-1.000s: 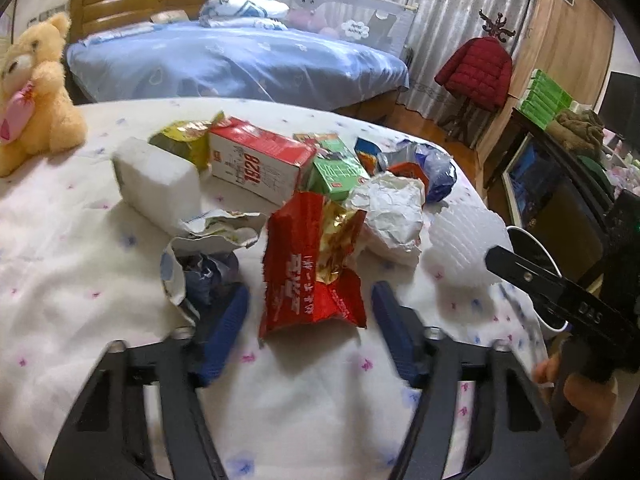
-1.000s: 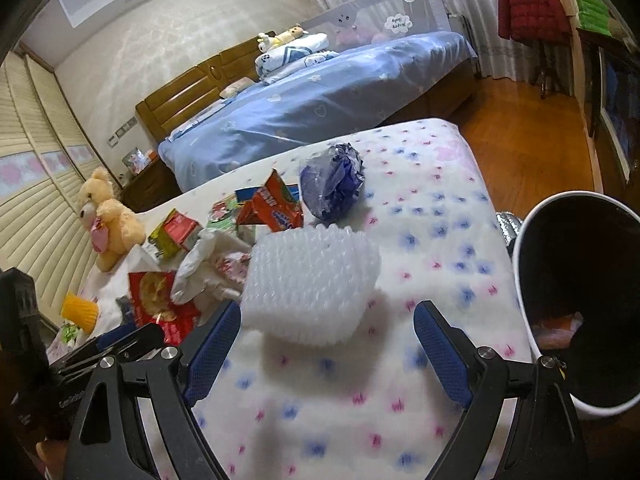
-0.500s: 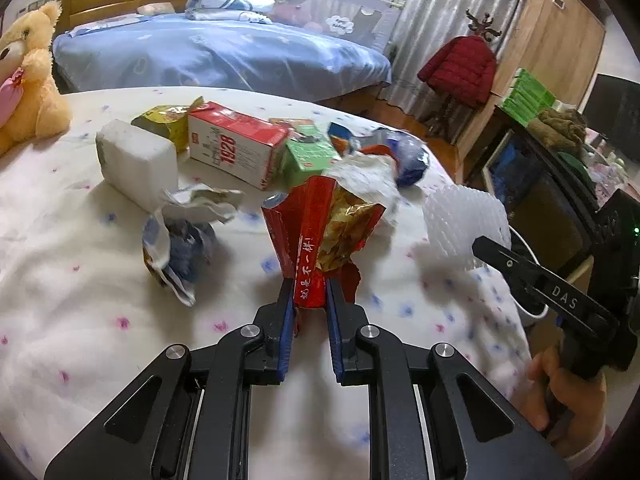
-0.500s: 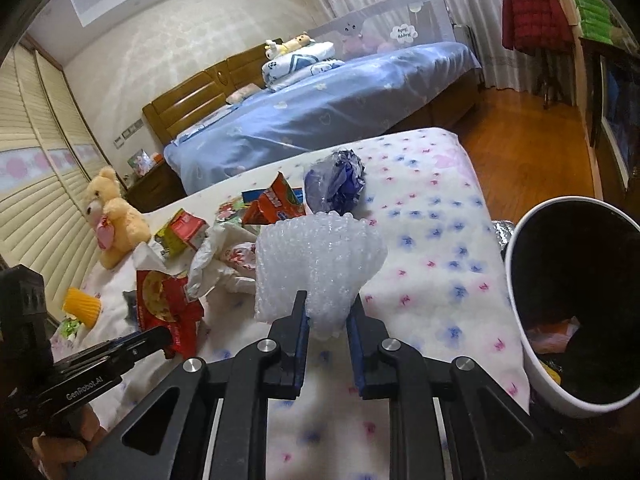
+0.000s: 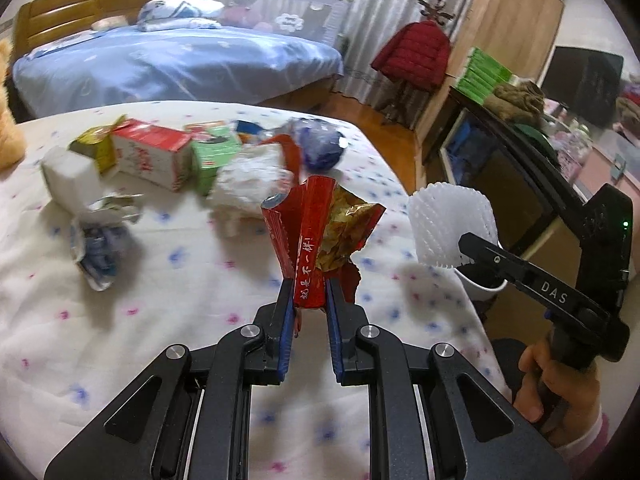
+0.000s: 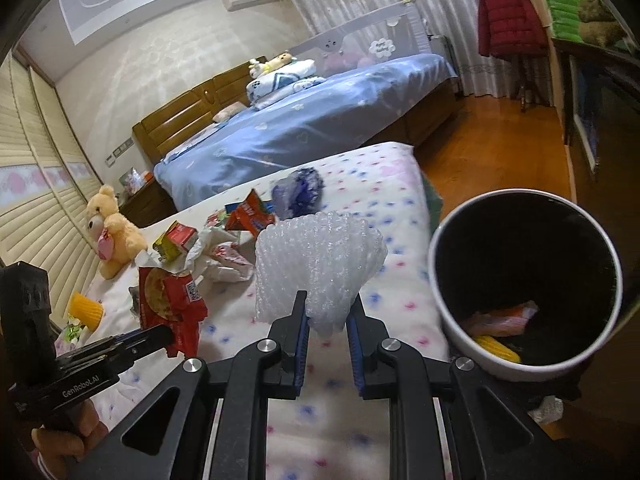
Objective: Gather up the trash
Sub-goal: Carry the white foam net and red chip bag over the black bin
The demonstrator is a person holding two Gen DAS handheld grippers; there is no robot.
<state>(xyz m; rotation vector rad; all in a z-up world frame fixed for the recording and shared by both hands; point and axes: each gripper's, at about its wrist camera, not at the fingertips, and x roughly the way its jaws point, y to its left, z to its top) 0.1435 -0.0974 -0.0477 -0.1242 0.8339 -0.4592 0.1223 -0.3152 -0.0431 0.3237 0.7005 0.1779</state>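
Left wrist view has the red snack wrapper [image 5: 310, 240] at frame centre, pinched by its lower end in the left gripper [image 5: 309, 292] and lifted off the spotted bedspread [image 5: 160, 320]. Right wrist view shows the white foam net [image 6: 320, 268] clamped in the right gripper [image 6: 326, 312], centre frame. At right stands the white bin [image 6: 524, 280], with cartons and crumpled paper [image 6: 224, 252] upper left.
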